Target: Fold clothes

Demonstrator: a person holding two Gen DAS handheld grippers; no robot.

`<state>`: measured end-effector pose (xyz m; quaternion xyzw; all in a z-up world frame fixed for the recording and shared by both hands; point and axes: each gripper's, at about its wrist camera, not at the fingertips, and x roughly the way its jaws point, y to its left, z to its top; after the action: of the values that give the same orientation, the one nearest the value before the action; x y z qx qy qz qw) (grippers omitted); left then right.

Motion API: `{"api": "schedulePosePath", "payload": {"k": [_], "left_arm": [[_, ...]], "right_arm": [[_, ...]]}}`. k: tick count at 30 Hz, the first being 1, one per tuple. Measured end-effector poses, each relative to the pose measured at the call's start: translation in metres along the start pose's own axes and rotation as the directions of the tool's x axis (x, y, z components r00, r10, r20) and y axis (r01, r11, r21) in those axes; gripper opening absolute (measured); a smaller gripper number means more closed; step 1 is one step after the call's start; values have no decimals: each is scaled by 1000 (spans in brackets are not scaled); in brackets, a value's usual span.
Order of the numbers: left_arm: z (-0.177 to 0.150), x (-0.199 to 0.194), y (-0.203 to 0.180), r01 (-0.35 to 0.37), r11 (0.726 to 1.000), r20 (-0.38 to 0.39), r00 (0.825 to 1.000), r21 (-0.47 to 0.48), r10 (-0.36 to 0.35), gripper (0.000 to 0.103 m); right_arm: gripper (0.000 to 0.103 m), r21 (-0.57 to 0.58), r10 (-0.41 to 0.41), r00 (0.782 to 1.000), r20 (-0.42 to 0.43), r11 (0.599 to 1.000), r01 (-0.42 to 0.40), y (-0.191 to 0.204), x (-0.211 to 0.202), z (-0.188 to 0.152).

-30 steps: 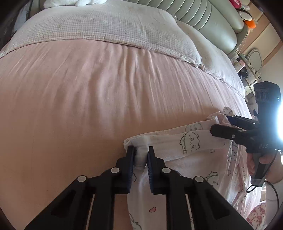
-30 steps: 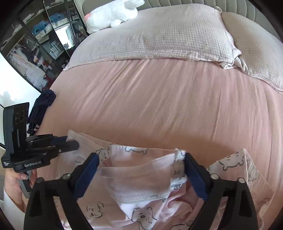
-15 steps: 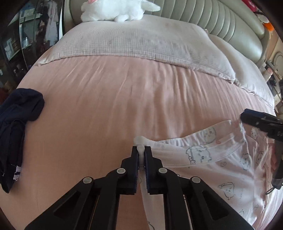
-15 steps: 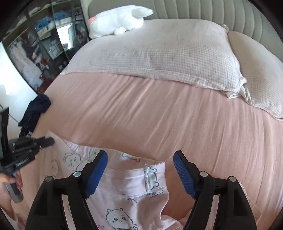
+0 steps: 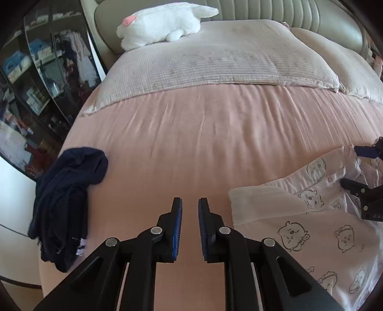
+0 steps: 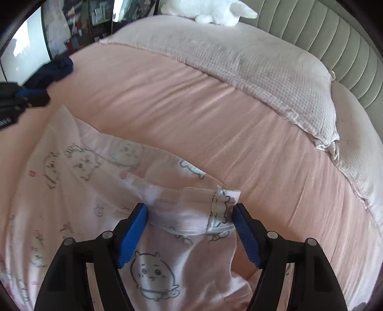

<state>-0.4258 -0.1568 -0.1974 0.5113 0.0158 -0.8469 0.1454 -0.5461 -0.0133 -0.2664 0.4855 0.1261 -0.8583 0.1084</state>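
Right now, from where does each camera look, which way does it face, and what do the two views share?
Left wrist: on the left gripper, low over the pink sheet, facing the pillow and headboard; its open black fingers show, with the right gripper at the right edge.
Right wrist: on the right gripper, facing the same pillow; its open fingers straddle the printed garment, left gripper at the left edge.
Shared: garment, dark clothes, white plush toy, pillow.
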Motion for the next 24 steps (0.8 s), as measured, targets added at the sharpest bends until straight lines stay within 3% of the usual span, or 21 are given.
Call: {"api": "schedulePosePath", "payload": {"k": [1,3,4,6,10,12,13,14,17,19,20,22,24], "left_arm": [[-1,4,2,105,994,-11,994,-32,-106,12],[-2,11,1,292,954,-31,955,-71,-295,12],[-3,13,-10,332,943,-47,941,-32,-334,12],[-5,16,-35,321,945,-73,946,60,-317,12],[-10,25,-56,238,961,-84,970,143,-228,12],[-6,23,-54,122,983,-39,992,140,-118,13],[-4,22,-48,29,992,-15,999,127,-28,13],[-2,21,-41,-16,995,-3,1000,101,17,13],[0,22,-24,121,993,-35,992,-1,-121,13],[-1,19,-29,219,976,-48,975,13,-218,13],[-1,18,-34,258,966,-57,965,29,-256,13],[-4,15,-48,316,945,-79,947,81,-310,13],[-5,11,-59,345,929,-84,938,132,-336,14]], "right_arm": [[71,-10,-27,1000,10,1000,27,4,5,1],[72,25,-36,998,58,999,35,1,0,3],[72,64,-22,996,92,998,17,-5,-8,4],[72,68,-7,997,76,998,2,-7,-7,3],[72,75,24,999,44,997,-28,-12,-6,1],[73,79,40,999,28,996,-42,-14,-5,0],[74,81,48,999,21,996,-49,-15,-4,0],[74,83,56,998,13,995,-57,-16,-4,-1],[74,89,80,997,-11,993,-78,-19,-2,-2],[73,94,95,995,-26,991,-92,-21,-2,-4],[65,95,102,994,-35,991,-99,-21,-1,-4],[56,19,51,994,-100,999,-50,-8,13,-8],[55,17,39,996,-79,999,-37,-5,15,-12]]}}
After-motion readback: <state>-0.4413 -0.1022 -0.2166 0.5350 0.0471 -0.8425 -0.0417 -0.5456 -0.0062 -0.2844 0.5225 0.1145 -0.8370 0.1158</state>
